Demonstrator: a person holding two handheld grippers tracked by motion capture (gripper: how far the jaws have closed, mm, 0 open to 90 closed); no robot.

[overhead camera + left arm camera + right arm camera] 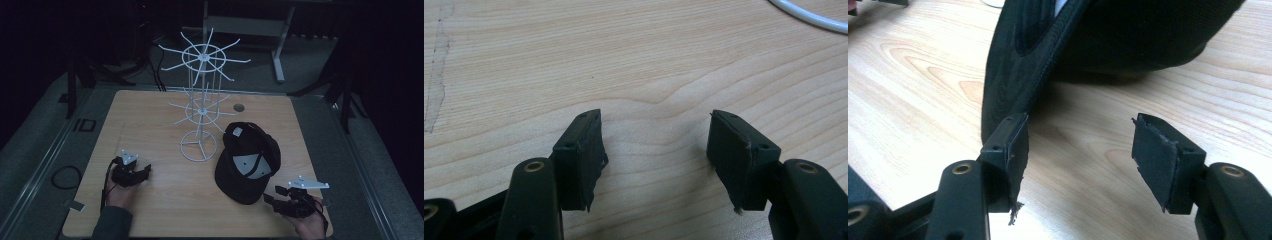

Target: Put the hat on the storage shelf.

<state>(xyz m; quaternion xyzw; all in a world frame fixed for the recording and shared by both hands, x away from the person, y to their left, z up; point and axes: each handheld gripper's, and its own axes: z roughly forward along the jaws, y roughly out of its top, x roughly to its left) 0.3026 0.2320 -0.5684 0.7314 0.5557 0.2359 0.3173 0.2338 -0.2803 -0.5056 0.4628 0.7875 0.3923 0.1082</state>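
A black cap point(248, 161) lies upside down on the wooden table point(150, 112), right of centre, its grey inner labels showing. My right gripper point(274, 194) sits at the cap's near right edge, open, with bare wood between its jaws. In the right gripper view the cap's brim point(1018, 70) lies just beyond the gripper point(1078, 150), close by the left jaw; contact with it is unclear. My left gripper point(145, 170) rests on the table at the near left, open and empty. Its own view has the gripper point(656, 150) over bare wood.
A white wire display stand point(201, 100) with two tiers of spoked hooks rises at the table's middle, its ring base point(198, 146) just left of the cap. A curve of that white base point(809, 15) crosses the left gripper view's top right. A small round grommet point(239, 107) sits behind the cap.
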